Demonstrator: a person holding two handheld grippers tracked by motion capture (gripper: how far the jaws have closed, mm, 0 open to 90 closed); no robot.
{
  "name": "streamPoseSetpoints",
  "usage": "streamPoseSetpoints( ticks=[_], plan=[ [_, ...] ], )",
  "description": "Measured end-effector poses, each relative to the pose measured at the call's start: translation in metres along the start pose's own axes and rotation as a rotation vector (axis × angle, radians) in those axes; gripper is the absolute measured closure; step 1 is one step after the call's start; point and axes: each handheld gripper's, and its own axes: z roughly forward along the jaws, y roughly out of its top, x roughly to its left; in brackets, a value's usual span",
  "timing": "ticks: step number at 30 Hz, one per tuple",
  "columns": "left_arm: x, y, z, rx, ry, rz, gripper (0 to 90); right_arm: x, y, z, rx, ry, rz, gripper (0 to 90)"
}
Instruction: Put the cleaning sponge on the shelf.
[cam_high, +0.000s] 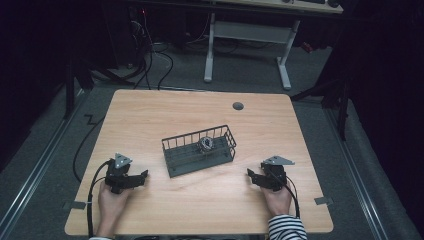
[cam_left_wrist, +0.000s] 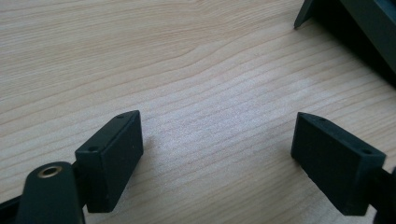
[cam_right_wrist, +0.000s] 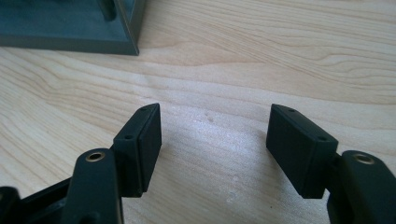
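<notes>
A dark wire basket (cam_high: 200, 163) stands in the middle of the wooden table (cam_high: 200, 210). Inside it lies a small round black-and-silver object (cam_high: 206, 144); I cannot tell what it is. My left gripper (cam_high: 142, 176) rests low over the table at the front left, pointing toward the basket. Its jaws stand open over bare wood (cam_left_wrist: 219, 140), and a corner of the basket (cam_left_wrist: 364, 28) is at the upper right. My right gripper (cam_high: 251, 176) sits at the front right, open (cam_right_wrist: 215, 135), with nothing between its jaws and the basket's base (cam_right_wrist: 70, 28) ahead to the left.
A round cable hole (cam_high: 238, 106) is near the table's far edge. Behind the table stands a white-legged desk (cam_high: 247, 45), with cables (cam_high: 150, 65) on the floor. Bare wood lies on both sides of the basket.
</notes>
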Motion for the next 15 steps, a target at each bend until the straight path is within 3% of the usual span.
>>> streamPoseSetpoints(
  ticks=[4,15],
  plan=[
    [-0.0001,0.0,0.0,0.0,0.001,0.0,17.2,0.0069,-0.0001,0.001,0.011,-0.046,-0.06,35.5],
    [-0.0001,0.0,0.0,0.0,0.001,0.0,17.2,0.0063,-0.0002,0.0011,0.013,-0.047,-0.05,34.2]
  ],
)
